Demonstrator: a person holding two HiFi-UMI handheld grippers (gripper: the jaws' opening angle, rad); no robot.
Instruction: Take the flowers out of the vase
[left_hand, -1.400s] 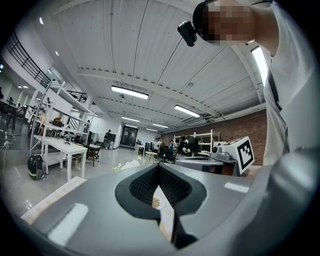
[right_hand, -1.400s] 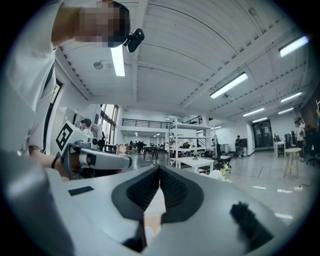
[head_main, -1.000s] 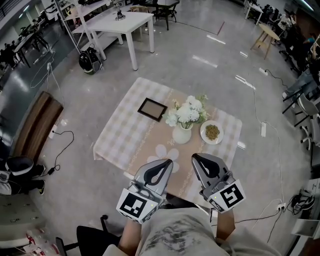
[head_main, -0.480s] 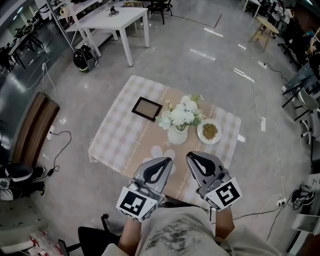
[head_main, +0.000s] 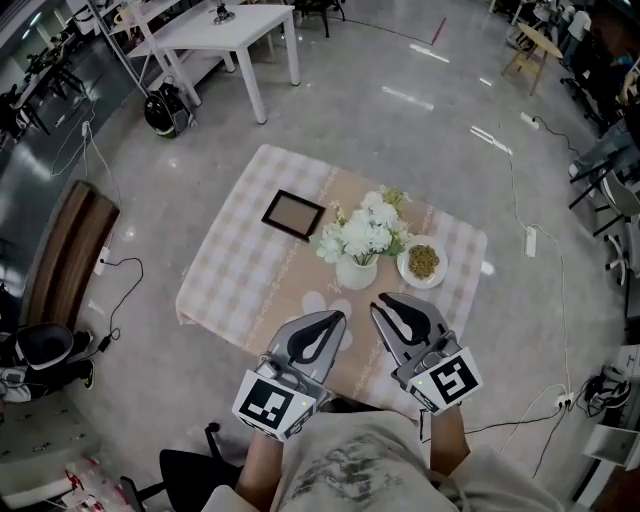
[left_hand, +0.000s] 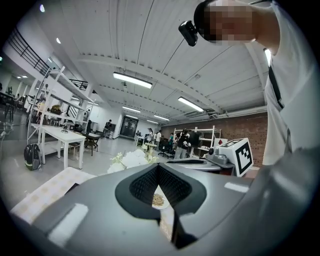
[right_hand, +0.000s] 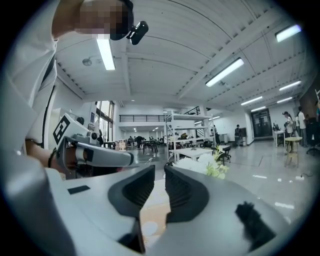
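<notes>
The flowers (head_main: 365, 232) stand in the white vase (head_main: 357, 273) on the bench (head_main: 235, 280) (only the head view shows the vase). Short of the vase, the left hand-held gripper (left_hand: 158, 166) is pressed together, empty; the right hand-held gripper (right_hand: 160, 170) is opening, nothing between.

The left hand-held gripper (head_main: 336, 318) and right hand-held gripper (head_main: 378, 303) — grey shells, black ribbed pads (right_hand: 182, 192), black-and-white marker cubes (head_main: 272, 405).

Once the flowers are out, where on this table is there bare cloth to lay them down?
Widest bare patch: the checked tablecloth left of the beige runner, between the dark rectangular frame and the near edge. The runner just in front of the white vase is free. Crowded: vase, white flowers and white plate of greenish food stand close.
</notes>
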